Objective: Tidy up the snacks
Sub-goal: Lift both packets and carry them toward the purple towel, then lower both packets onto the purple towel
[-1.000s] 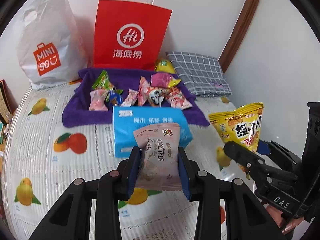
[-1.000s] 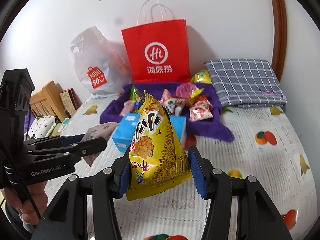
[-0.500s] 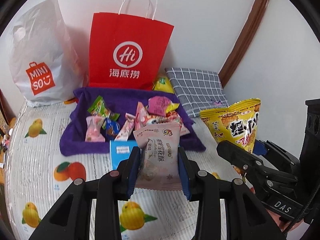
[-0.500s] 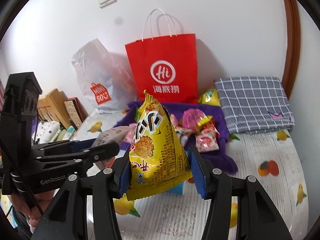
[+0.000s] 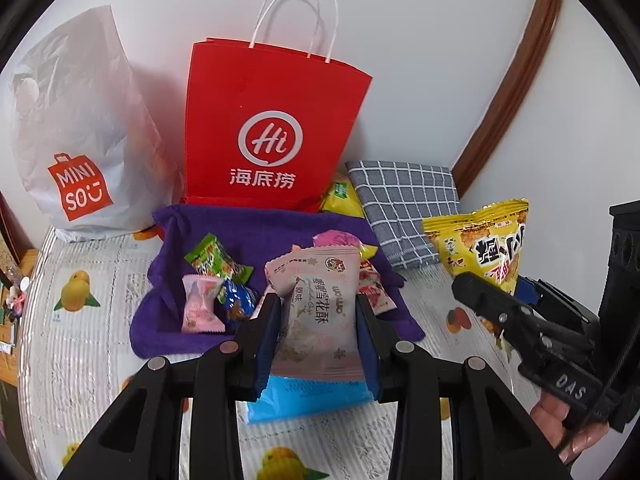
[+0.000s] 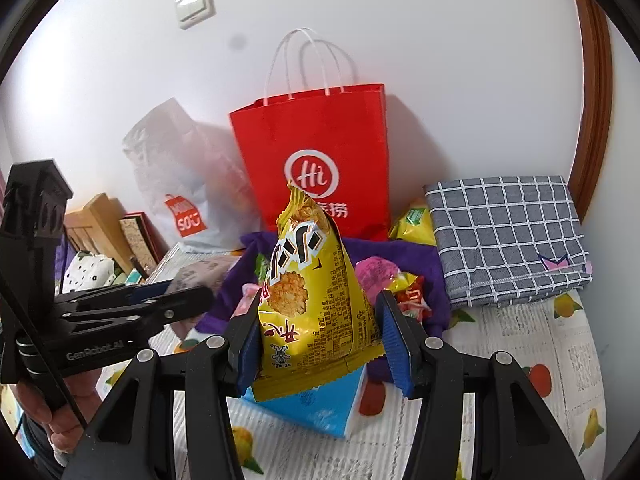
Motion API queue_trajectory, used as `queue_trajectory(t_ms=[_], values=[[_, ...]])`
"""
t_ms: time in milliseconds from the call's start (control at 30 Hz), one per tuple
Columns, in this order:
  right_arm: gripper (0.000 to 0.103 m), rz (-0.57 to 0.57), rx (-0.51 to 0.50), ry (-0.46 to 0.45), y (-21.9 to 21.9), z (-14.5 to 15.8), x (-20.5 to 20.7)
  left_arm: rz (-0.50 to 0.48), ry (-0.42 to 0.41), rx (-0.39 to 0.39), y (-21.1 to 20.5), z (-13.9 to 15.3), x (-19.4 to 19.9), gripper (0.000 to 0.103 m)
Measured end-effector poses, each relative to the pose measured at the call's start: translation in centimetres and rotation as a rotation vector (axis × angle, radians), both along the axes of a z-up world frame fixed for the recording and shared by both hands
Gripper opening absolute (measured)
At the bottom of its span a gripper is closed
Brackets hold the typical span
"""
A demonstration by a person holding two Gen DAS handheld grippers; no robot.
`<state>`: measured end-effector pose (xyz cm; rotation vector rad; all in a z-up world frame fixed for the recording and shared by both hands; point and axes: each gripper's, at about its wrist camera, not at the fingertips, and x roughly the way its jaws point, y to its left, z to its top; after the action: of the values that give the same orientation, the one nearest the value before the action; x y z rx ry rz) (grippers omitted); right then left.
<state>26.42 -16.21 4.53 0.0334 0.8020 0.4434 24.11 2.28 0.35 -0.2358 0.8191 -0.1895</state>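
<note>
My left gripper [image 5: 318, 320] is shut on a pink snack packet [image 5: 316, 312], held upright above the bed. My right gripper [image 6: 324, 328] is shut on a yellow chip bag [image 6: 316, 304], which also shows at the right of the left wrist view as the yellow chip bag [image 5: 486, 240]. Ahead lies a purple towel [image 5: 260, 236] with several small wrapped snacks [image 5: 208, 280] on it. A red paper bag [image 5: 268, 136] stands open behind the towel against the wall. A blue tissue pack [image 5: 304, 398] lies just below both grippers.
A white plastic Miniso bag [image 5: 76, 140] stands left of the red bag. A folded grey checked cloth [image 6: 508, 236] lies at the right by the wall, a yellow packet [image 6: 414, 222] beside it. Wooden items [image 6: 100, 220] sit past the bed's left edge. A hand [image 6: 44, 408] holds the left gripper.
Both grippers have moved forward and up toward the towel and red bag, still holding their packets. The blue tissue pack has slid from in front of the fingers to beneath them.
</note>
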Motion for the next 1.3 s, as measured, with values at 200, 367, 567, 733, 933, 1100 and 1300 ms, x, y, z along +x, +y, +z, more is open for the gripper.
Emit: queue_trajectory(t_ms=[200, 367, 567, 733, 933, 1100, 1300], values=[[0.052, -0.019, 0.009, 0.022, -0.2, -0.6, 3.1, 0.017, 0.013, -0.016, 1.4, -0.4, 2.1, 0.035], [0.052, -0.021, 0.014, 0.035, 0.2, -1.2, 5.3, 0.036, 0.022, -0.022, 2.6, -1.0, 3.4, 0.035], [0.052, -0.016, -0.015, 0.057, 1.1, -2.8, 7.6, 0.059, 0.045, -0.026, 4.4, -2.0, 4.7, 0.035], [0.052, -0.022, -0.056, 0.128, 0.3, -5.1, 10.0, 0.076, 0.056, -0.033, 5.8, -3.3, 5.7, 0.035], [0.052, -0.021, -0.088, 0.208, -1.5, -7.2, 11.8, 0.077, 0.082, -0.058, 6.4, -5.0, 7.3, 0.035], [0.052, -0.003, -0.116, 0.261, -1.8, -9.2, 12.8, 0.069, 0.102, -0.066, 6.2, -5.9, 8.6, 0.035], [0.052, 0.014, -0.142, 0.333, -1.4, -11.9, 13.7, 0.048, 0.124, -0.071, 5.6, -7.0, 9.7, 0.035]])
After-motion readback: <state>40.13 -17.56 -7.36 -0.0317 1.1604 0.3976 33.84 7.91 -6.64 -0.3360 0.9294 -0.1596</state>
